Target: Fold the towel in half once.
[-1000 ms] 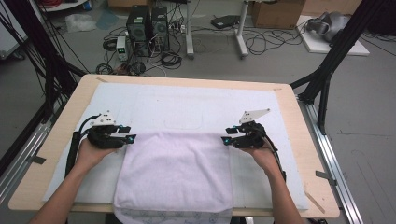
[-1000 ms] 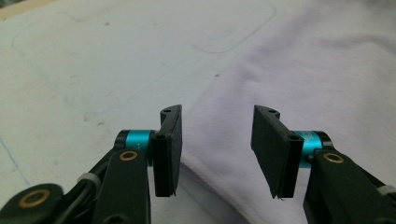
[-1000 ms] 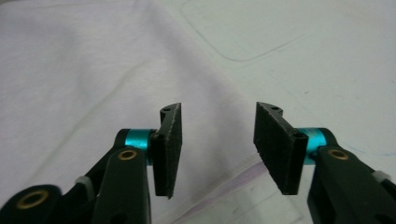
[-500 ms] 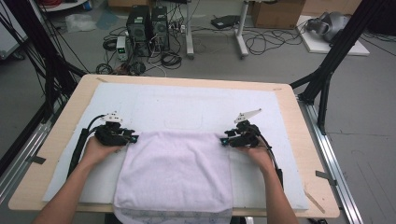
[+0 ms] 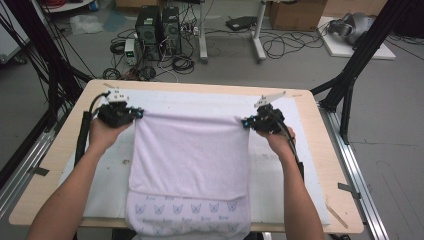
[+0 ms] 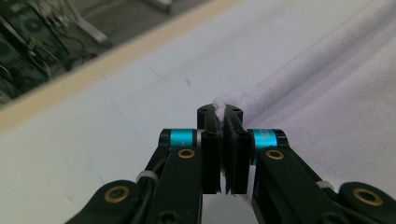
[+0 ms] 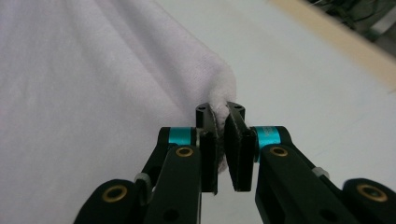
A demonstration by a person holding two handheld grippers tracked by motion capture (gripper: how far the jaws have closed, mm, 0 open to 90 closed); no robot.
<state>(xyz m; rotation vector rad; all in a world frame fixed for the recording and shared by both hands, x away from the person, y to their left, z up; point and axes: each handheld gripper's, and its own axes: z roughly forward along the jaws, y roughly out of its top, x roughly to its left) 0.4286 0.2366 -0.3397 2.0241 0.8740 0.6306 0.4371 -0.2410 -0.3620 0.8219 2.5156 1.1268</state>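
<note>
towel (image 5: 192,155) lies mid-table, far edge lifted. left gripper (image 5: 131,114) and right gripper (image 5: 248,122) have just been closing, now each pinching a far corner, probably so it folds evenly toward the near side.

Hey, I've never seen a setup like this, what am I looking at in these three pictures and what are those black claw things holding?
A person stands at a table with a hand-held gripper in each hand. The wide picture comes from a camera above the table. The two close-ups come from small cameras riding on each gripper, looking along its black jaws. A white mat covers the table, and on it lies a pale towel. The left gripper and the right gripper have just been closing, and each now pinches one far corner of the towel, with cloth clamped between the jaws in both close-ups.
</note>
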